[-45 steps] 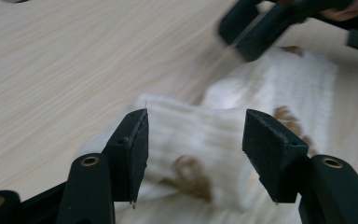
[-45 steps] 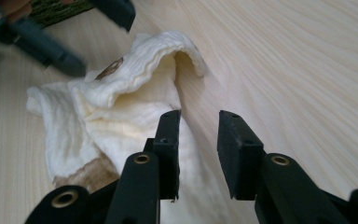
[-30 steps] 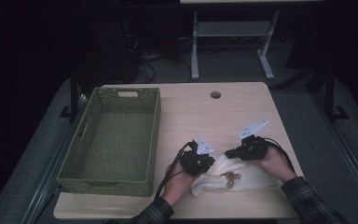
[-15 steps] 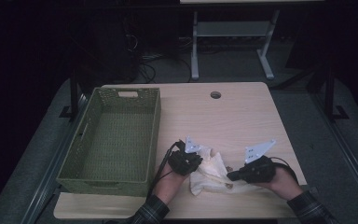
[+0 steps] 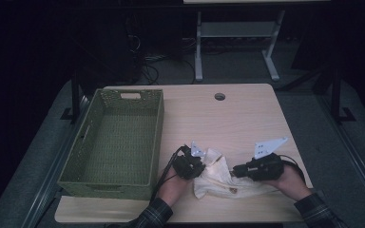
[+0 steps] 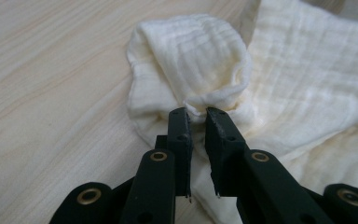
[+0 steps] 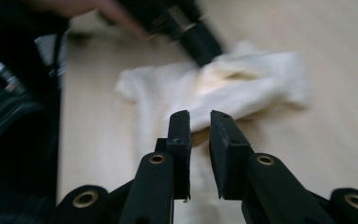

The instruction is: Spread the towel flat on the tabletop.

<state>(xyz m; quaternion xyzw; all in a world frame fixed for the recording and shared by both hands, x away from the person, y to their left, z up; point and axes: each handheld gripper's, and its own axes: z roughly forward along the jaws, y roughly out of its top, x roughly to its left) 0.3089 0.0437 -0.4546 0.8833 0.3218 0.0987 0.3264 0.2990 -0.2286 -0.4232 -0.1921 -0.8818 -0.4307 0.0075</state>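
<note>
A cream muslin cloth [image 5: 218,178] lies crumpled on the wooden table [image 5: 228,118] near its front edge, between my two grippers. My left gripper [image 5: 200,166] is at the cloth's left end. In the left gripper view its jaws [image 6: 197,112] have just been opening and stand a narrow gap apart, with a folded edge of the cloth [image 6: 298,79] right at their tips. My right gripper [image 5: 234,170] points left at the cloth's right end. Its jaws [image 7: 199,114] have just been opening too, with nothing between them and the cloth [image 7: 242,88] just beyond.
A green woven basket [image 5: 157,137] stands empty on the table's left side, close to my left hand. A round cable hole [image 5: 219,96] sits near the table's far edge. My left gripper [image 7: 191,23] appears blurred at the top of the right gripper view.
My right gripper has moved toward the table's front edge and a little right. My left gripper shifted slightly left. The cloth now lies stretched out between them.
</note>
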